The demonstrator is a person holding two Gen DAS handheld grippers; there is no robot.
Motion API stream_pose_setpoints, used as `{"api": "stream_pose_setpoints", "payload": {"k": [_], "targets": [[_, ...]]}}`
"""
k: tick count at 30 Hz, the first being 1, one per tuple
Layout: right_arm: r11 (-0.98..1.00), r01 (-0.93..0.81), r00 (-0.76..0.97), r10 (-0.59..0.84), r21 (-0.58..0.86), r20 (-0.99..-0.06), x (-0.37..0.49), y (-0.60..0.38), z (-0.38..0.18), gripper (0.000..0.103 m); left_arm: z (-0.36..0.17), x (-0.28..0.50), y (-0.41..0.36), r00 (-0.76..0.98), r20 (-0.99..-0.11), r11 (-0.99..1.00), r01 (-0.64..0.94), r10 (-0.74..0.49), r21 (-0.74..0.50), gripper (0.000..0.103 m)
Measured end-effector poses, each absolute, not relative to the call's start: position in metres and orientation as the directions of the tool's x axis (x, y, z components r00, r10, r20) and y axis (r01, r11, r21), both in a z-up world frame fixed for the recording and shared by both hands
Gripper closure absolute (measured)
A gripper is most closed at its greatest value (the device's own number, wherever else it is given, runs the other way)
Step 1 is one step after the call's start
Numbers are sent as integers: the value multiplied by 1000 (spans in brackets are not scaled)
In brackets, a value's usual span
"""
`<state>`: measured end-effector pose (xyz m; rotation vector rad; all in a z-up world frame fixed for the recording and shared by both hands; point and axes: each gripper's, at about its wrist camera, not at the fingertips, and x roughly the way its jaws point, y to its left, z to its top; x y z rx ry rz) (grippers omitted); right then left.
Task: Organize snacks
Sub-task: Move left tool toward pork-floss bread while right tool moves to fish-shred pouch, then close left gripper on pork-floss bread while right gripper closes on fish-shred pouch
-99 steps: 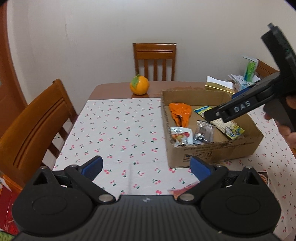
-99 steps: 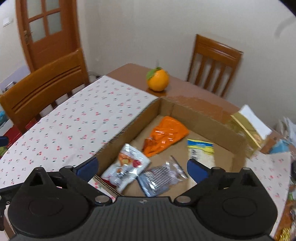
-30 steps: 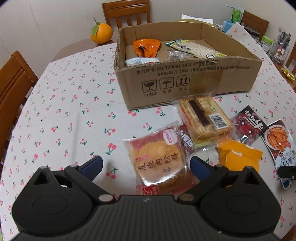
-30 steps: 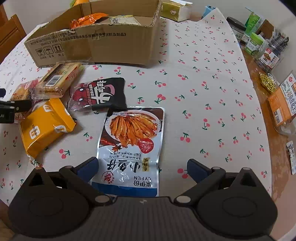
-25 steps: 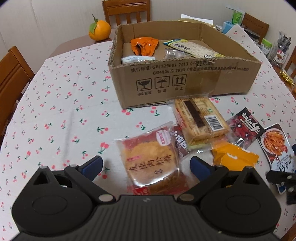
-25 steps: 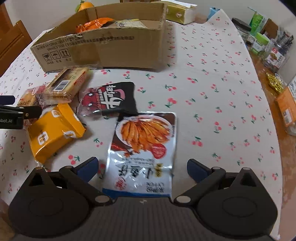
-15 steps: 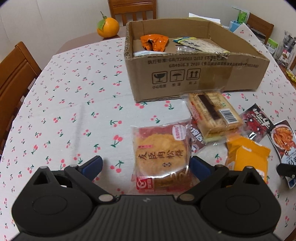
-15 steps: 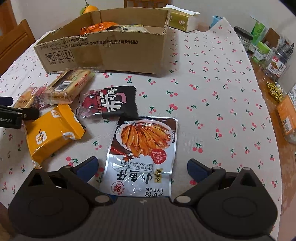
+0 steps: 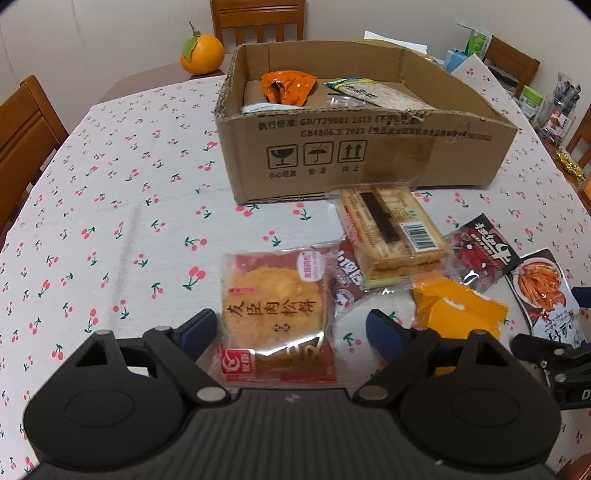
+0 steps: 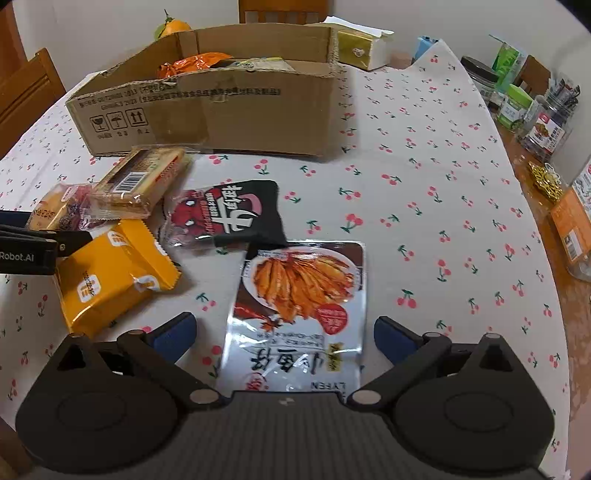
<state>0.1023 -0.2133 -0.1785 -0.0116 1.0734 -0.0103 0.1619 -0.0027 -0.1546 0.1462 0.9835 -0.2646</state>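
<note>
A cardboard box holding several snack packets stands on the cherry-print tablecloth. In front of it lie loose snacks. My left gripper straddles a red meat-floss cake packet; its jaws are closing, but the pads stand clear of the wrapper. My right gripper is open over a fish snack pouch, with gaps on both sides. Between the two lie a cracker pack, a yellow packet, a black-and-red packet and a small brown packet.
An orange sits behind the box, near a wooden chair. A gold tissue box is at the back. Jars and packets crowd the table's bare right edge. Another chair stands at the left.
Both grippers came down from over the box to the loose snacks. In the last half second the left gripper's jaws have narrowed around the cake packet. The right gripper has hardly moved.
</note>
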Motion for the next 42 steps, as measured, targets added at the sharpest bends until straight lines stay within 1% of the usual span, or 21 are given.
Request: {"api": "stream_pose_setpoints", "payload": {"k": [3,5,8,10,11,13,15,18,25,42], "targets": [[1000,13,475,-19,-14,-880,102,-212,-178,0,-153,161,-3,524,-836,954,300,-163,2,22],[1000,19,473,-21,-14,-881,101,-213,-176,3,-153,162,-2,523,-836,952,305,-166,2,23],[999,40,473,-31,-14,-881,101,-216,-174,9,-154,162,-2,523,-835,950,312,-169,3,24],[999,47,472,-36,-16,-881,101,-217,-172,14,-153,162,-2,522,-836,949,314,-170,2,28],[999,51,471,-39,-16,-881,101,-217,-172,16,-152,162,-1,522,-835,949,317,-173,2,33],[998,57,472,-41,-16,-881,101,-218,-170,23,-152,163,-1,522,-835,947,322,-175,3,37],[998,62,465,-39,-11,-885,102,-220,-169,24,-151,163,-1,522,-834,946,325,-177,3,42],[998,65,461,-39,-10,-887,103,-221,-168,25,-150,164,-1,518,-836,941,338,-182,4,46],[998,69,462,-31,1,-886,106,-228,-161,28,-146,166,1,507,-843,931,365,-181,19,47],[999,43,475,-29,-10,-879,107,-240,-135,28,-115,165,14,498,-842,919,394,-208,6,47]]}}
